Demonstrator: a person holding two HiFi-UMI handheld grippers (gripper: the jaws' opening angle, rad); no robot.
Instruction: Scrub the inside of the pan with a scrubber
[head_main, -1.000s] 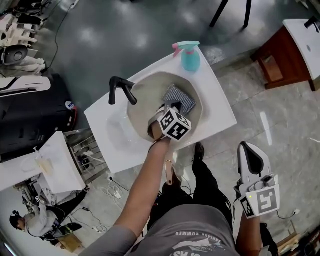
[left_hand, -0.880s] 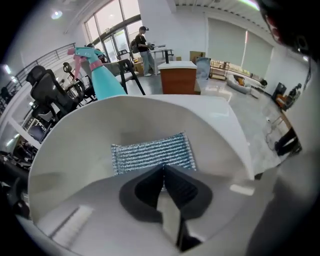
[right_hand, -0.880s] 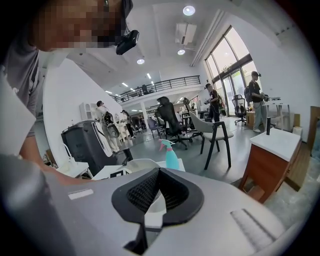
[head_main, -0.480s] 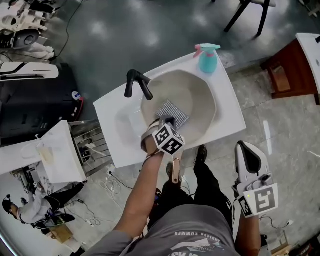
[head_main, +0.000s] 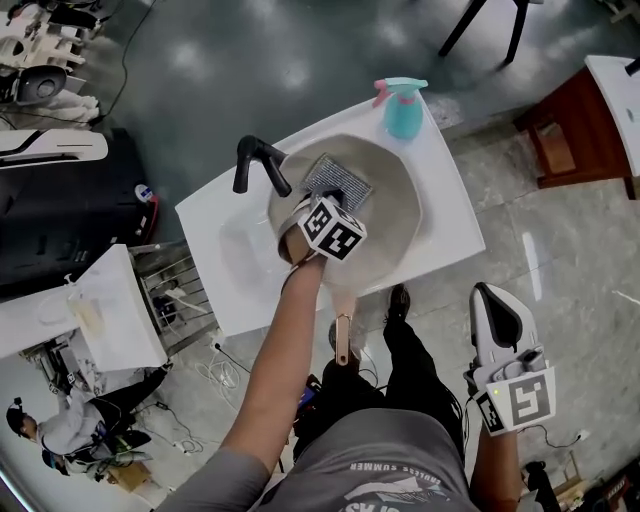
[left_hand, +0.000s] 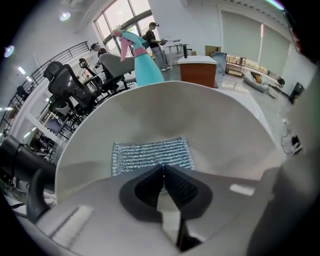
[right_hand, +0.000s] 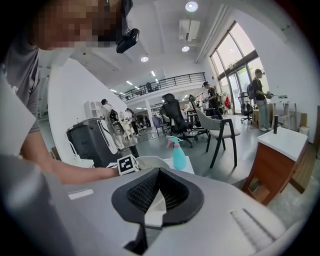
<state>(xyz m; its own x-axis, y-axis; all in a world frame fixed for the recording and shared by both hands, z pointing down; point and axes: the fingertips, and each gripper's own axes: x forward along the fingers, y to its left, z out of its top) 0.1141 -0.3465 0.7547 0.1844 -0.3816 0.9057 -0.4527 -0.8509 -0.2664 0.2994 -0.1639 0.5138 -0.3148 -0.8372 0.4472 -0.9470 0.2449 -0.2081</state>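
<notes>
White and held low by the person's right hip, the right gripper (right_hand: 159, 170) has its jaws closed together with nothing between them. It points out over the tiled floor, well apart from the washstand (head_main: 450, 215). Its marker cube (head_main: 520, 398) faces up at the head view.

The bare left arm (head_main: 285, 350) reaches forward from the grey shirt to the washstand. Under it, the wooden handle (head_main: 343, 322) of the pan (head_main: 400, 225) sticks out past the near edge of the stand, toward the person. The beige pan itself sits over the basin and fills most of it.

The left gripper (left_hand: 162, 167) is inside the pan, with its cube (head_main: 331, 228) above the pan's near left part. Its jaws are closed on the near edge of the scrubber (left_hand: 151, 155), a silvery mesh pad. The pad lies flat against the pan's inside, on the far left part of the bowl, just beside the tap (head_main: 257, 163). In the left gripper view the pan's pale wall curves up behind the pad.

The black tap stands on the stand's left side, its spout bent toward the pan's rim. At the far corner of the stand a teal spray bottle (head_main: 404, 112) with a pink trigger stands upright, just beyond the pan.

Further off, a brown cabinet (head_main: 555, 130) with a white top stands to the right, and a black machine (head_main: 70, 230) to the left. Office chairs (right_hand: 220, 131) and a few people show in the hall beyond.
</notes>
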